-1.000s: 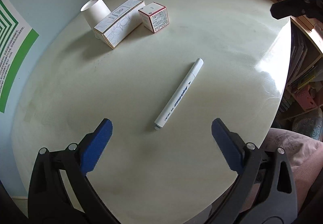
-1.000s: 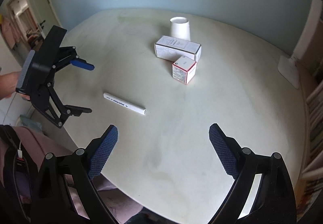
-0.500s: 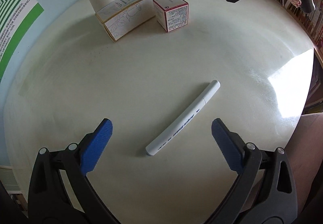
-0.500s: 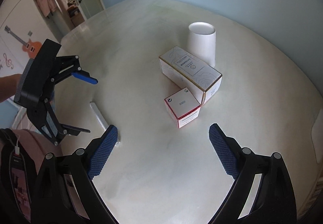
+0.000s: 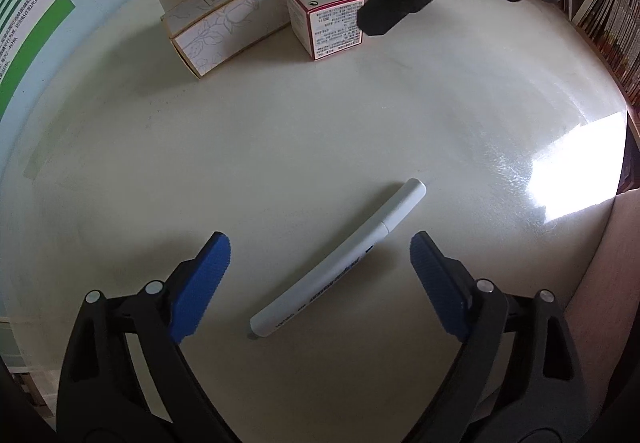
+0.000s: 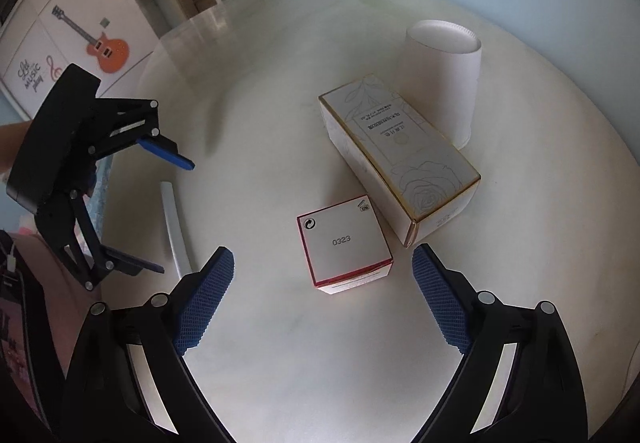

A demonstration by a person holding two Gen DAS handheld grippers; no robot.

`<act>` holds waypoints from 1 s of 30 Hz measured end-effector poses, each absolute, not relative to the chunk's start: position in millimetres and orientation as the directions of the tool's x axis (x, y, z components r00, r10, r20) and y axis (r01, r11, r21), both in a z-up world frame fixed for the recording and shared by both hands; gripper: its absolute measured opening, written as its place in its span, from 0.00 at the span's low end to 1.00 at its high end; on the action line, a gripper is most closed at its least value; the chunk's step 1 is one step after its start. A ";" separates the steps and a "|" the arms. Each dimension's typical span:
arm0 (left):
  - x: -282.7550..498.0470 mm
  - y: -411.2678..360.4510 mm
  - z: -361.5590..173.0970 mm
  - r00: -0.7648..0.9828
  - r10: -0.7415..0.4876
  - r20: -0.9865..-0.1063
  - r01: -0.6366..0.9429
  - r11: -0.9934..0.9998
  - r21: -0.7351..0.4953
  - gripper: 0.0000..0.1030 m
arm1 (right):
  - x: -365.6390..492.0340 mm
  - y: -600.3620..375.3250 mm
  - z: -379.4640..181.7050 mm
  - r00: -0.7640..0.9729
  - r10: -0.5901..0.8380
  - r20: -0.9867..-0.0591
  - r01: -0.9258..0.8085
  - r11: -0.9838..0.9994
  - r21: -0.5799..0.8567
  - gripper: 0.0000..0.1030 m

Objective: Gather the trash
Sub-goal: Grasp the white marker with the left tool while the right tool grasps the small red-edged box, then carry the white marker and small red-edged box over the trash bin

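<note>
- I judge the task is only at its start: nothing is collected yet, and all four pieces of trash lie on the bench (image 5: 280, 147).
- My left hand-held gripper (image 5: 320, 279) is released. Its jaws have just been closing a little, and the pen (image 5: 340, 263) lies between them at the lower middle of the left view, not pressed by the pads.
- My right hand-held gripper (image 6: 324, 295) is also released, its jaws narrowing a little just now. The small box (image 6: 344, 247) stands between them at the lower middle of the right view, untouched.
- The long box (image 6: 400, 155) lies just beside the small box, toward the upper right.
- The cup (image 6: 440, 79) stands bottom up behind the long box, so I cannot see whether anything is inside.
- Both boxes look closed; their contents are hidden.
- I see no bin or bag in either view.
</note>
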State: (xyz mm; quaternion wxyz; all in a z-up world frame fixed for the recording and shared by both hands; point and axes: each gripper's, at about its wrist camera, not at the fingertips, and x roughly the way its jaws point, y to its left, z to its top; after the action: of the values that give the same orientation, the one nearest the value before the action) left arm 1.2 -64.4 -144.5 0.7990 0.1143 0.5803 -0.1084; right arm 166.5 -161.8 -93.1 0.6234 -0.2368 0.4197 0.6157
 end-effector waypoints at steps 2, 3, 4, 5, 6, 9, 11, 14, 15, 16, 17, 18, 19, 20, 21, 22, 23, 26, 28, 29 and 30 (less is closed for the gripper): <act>1.9 -63.5 -145.3 0.307 -0.071 -0.949 0.307 0.951 0.028 0.72 | 168.4 -156.2 -99.8 -0.108 0.549 -0.829 -0.970 0.126 0.210 0.66; 4.1 -63.4 -144.6 0.304 -0.091 -0.948 0.306 0.952 0.007 0.65 | 169.4 -154.1 -104.2 -0.105 0.533 -0.840 -0.971 0.128 0.203 0.55; 4.9 -61.4 -143.6 0.301 -0.104 -0.948 0.299 0.954 -0.010 0.60 | 170.3 -151.4 -108.0 -0.109 0.523 -0.846 -0.970 0.129 0.204 0.44; 5.9 -60.3 -142.7 0.303 -0.106 -0.947 0.300 0.954 -0.011 0.54 | 170.2 -151.0 -109.1 -0.122 0.527 -0.841 -0.968 0.125 0.219 0.44; 5.6 -59.8 -140.4 0.305 -0.117 -0.945 0.312 0.950 -0.016 0.39 | 169.6 -152.0 -108.5 -0.133 0.535 -0.834 -0.965 0.121 0.231 0.43; 9.9 -55.4 -137.0 0.285 -0.148 -0.947 0.337 0.941 -0.045 0.11 | 167.3 -154.8 -108.4 -0.133 0.526 -0.840 -0.968 0.114 0.224 0.43; 9.9 -55.5 -130.7 0.299 -0.170 -0.939 0.340 0.938 -0.061 0.11 | 167.1 -159.5 -107.0 -0.126 0.524 -0.842 -0.967 0.126 0.222 0.43; 9.5 -55.4 -121.8 0.318 -0.165 -0.934 0.360 0.932 -0.043 0.11 | 170.2 -166.2 -97.9 -0.117 0.541 -0.833 -0.958 0.160 0.238 0.43; 8.6 -55.5 -118.7 0.325 -0.162 -0.932 0.365 0.931 -0.035 0.11 | 170.5 -169.6 -94.4 -0.106 0.548 -0.830 -0.956 0.174 0.237 0.43; 10.8 -53.9 -116.0 0.335 -0.158 -0.929 0.367 0.930 -0.026 0.11 | 169.0 -173.0 -91.8 -0.101 0.553 -0.827 -0.954 0.183 0.238 0.43; 11.9 -52.7 -113.1 0.344 -0.149 -0.927 0.365 0.931 -0.014 0.11 | 170.3 -177.8 -88.2 -0.090 0.558 -0.825 -0.952 0.196 0.236 0.43; 10.2 -52.8 -109.9 0.348 -0.144 -0.926 0.364 0.931 -0.008 0.11 | 172.3 -182.9 -85.0 -0.081 0.561 -0.824 -0.951 0.205 0.233 0.43; 10.8 -51.2 -107.4 0.354 -0.140 -0.925 0.363 0.932 -0.002 0.11 | 172.2 -186.0 -81.9 -0.072 0.564 -0.823 -0.949 0.215 0.231 0.43; 11.3 -49.4 -105.2 0.359 -0.130 -0.924 0.360 0.933 0.009 0.11 | 171.8 -189.3 -78.4 -0.061 0.566 -0.822 -0.948 0.225 0.226 0.43; 13.3 -49.4 -102.9 0.362 -0.121 -0.924 0.359 0.933 0.018 0.11 | 171.5 -191.8 -75.4 -0.051 0.569 -0.821 -0.946 0.236 0.222 0.43; 14.0 -48.2 -100.8 0.367 -0.110 -0.924 0.359 0.933 0.031 0.11 | 170.8 -192.9 -73.4 -0.044 0.571 -0.820 -0.945 0.243 0.220 0.43; 14.9 -47.0 -98.6 0.373 -0.097 -0.923 0.355 0.934 0.046 0.11 | 170.3 -195.4 -70.7 -0.035 0.573 -0.819 -0.943 0.253 0.218 0.43; 16.3 -50.2 -95.0 0.376 -0.081 -0.923 0.368 0.927 0.068 0.11 | 168.1 -205.0 -63.4 -0.013 0.582 -0.813 -0.935 0.282 0.216 0.43; 15.4 -53.7 -92.3 0.385 -0.081 -0.919 0.376 0.924 0.076 0.11 | 167.7 -212.5 -61.2 0.001 0.585 -0.811 -0.931 0.297 0.214 0.43; 17.9 -58.9 -88.7 0.388 -0.081 -0.918 0.377 0.923 0.078 0.11 | 167.5 -214.6 -59.9 0.004 0.587 -0.810 -0.928 0.304 0.216 0.43; 18.2 -60.3 -87.0 0.390 -0.078 -0.918 0.379 0.922 0.083 0.11 | 167.0 -216.6 -58.8 0.007 0.587 -0.810 -0.925 0.311 0.217 0.43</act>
State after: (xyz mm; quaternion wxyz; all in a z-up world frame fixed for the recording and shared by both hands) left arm 18.2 -60.3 -87.0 0.8217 0.1407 0.5345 -0.1389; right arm 167.0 -216.6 -58.8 0.6825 -0.1942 0.4356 0.5538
